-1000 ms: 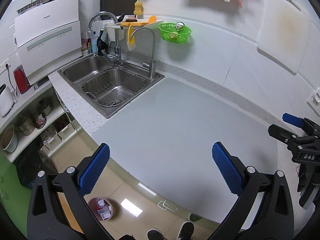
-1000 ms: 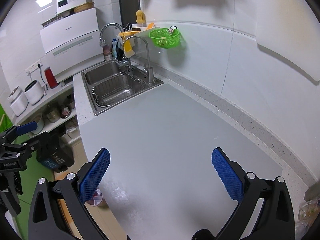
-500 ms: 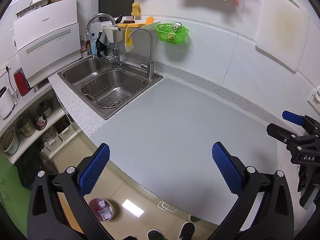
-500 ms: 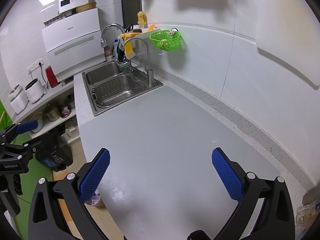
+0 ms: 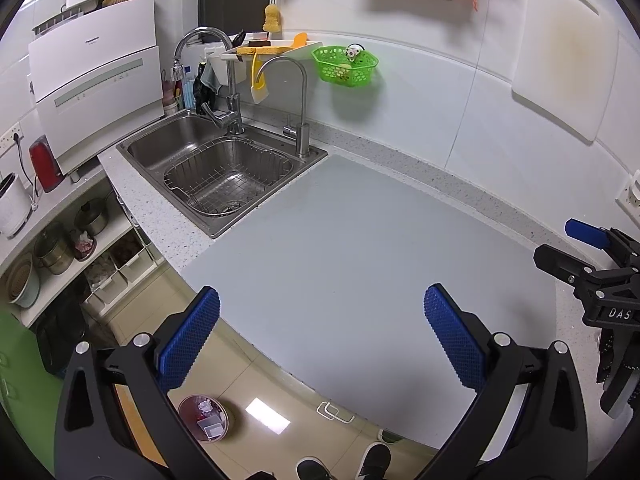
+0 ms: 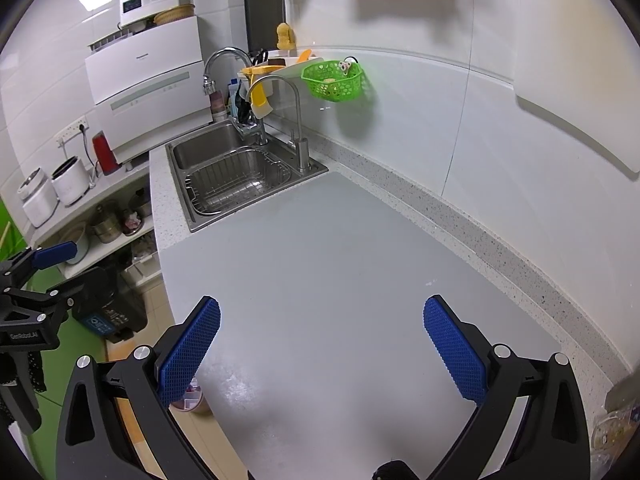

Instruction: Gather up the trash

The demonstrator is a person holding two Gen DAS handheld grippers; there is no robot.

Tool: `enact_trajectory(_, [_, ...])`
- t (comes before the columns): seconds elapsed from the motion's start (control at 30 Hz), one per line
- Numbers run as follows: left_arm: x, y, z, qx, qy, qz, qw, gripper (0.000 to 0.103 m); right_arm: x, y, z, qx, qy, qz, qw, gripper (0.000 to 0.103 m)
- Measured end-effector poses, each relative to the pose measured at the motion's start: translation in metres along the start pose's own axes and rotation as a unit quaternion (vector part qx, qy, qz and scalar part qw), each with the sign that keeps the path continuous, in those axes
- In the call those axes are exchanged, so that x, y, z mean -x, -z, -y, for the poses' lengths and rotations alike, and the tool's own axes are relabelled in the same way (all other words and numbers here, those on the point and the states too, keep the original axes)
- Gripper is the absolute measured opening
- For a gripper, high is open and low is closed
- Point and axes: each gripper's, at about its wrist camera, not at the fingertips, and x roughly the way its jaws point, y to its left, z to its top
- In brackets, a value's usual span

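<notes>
My left gripper (image 5: 320,336) is open and empty, held above the front edge of the grey counter mat (image 5: 360,248). My right gripper (image 6: 320,336) is open and empty above the same mat (image 6: 340,260). A small round bin (image 5: 203,418) with crumpled paper and a white scrap inside stands on the floor below the counter edge; part of it shows in the right wrist view (image 6: 188,398). The right gripper shows at the right edge of the left wrist view (image 5: 600,272), and the left gripper shows at the left edge of the right wrist view (image 6: 28,280).
A steel double sink (image 5: 216,172) with two taps sits at the far left of the counter. A green basket (image 5: 345,66) hangs on the wall. Open shelves with pots (image 5: 60,248) stand left of the counter. A black bin (image 6: 108,304) stands on the floor.
Both grippers have drifted slightly; the views shifted a little, and the jaws stay open and empty.
</notes>
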Motion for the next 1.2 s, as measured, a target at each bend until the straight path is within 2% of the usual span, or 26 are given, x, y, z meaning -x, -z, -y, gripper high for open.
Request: enact_trajectory(1.2, [0.0045, 0.0066, -0.0073, 0.005, -0.003, -0.003, 1.0000, 0.100, -0.0048, -0.0009, -0.0015, 0.009, -0.009, -0.008, 1.000, 0.098])
